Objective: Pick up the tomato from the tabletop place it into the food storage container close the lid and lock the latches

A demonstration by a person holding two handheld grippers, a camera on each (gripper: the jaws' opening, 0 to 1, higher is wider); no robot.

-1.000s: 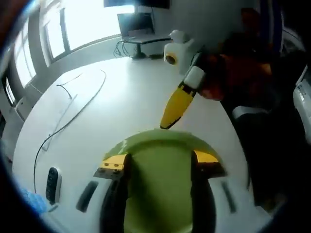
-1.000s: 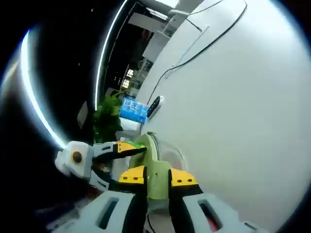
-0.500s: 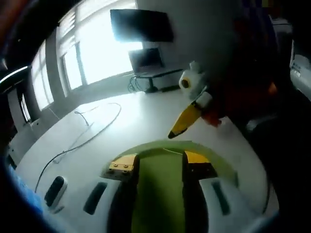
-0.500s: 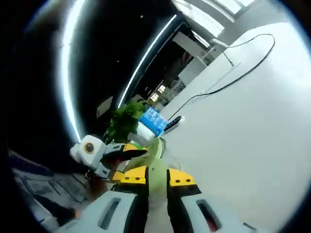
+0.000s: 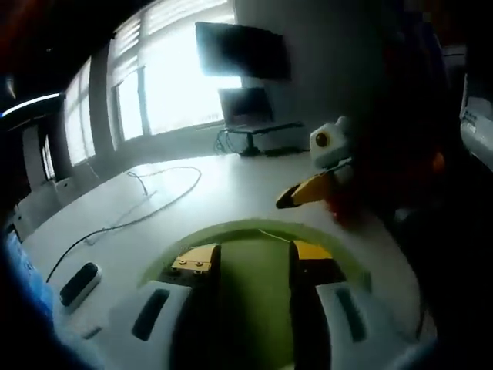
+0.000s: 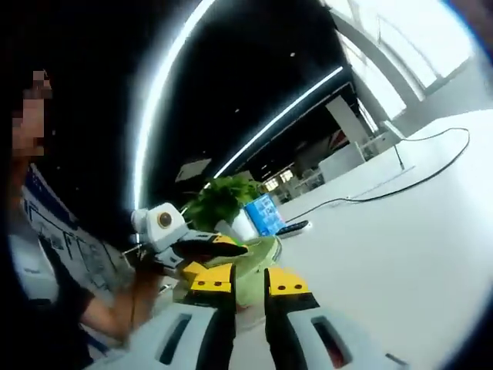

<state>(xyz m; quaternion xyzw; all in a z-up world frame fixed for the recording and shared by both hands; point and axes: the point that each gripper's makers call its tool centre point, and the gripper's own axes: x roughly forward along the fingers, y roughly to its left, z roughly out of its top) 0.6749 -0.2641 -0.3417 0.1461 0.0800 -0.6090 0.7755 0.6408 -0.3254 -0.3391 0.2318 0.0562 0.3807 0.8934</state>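
On the white table, left gripper view: a green container lid (image 5: 254, 254) lies close under the camera, its curved rim arching across the lower middle of the view.
Left gripper (image 5: 253, 266): its two yellow-tipped jaws rise from the bottom with the green lid between them; whether they press the lid cannot be told.
Right gripper, seen from here (image 5: 289, 199): it comes in from the right, its yellow tip hanging just above the lid's far rim, with a red-gloved hand (image 5: 350, 204) behind it.
Table (image 5: 231, 193): white, with a thin cable (image 5: 146, 204) looping across it and a small dark remote (image 5: 78, 284) at the left edge.
Background: bright windows and a dark monitor (image 5: 243, 50) over a desk.
Tomato: it cannot be made out; the green lid covers the container.

Beside the table edge, right gripper view: the green lid (image 6: 250, 266) shows edge-on just beyond the jaws.
Right gripper (image 6: 250, 281): yellow-tipped jaws stand close together with a narrow gap; whether they grip the lid cannot be told.
Left gripper, seen from here (image 6: 223, 248): it reaches in from the left, its tip over the lid, held by a person's hand (image 6: 142, 274).
Further back: a leafy green plant (image 6: 219, 204), a blue box (image 6: 266, 212) and the dark remote (image 6: 291, 227) on the white table (image 6: 385, 254).
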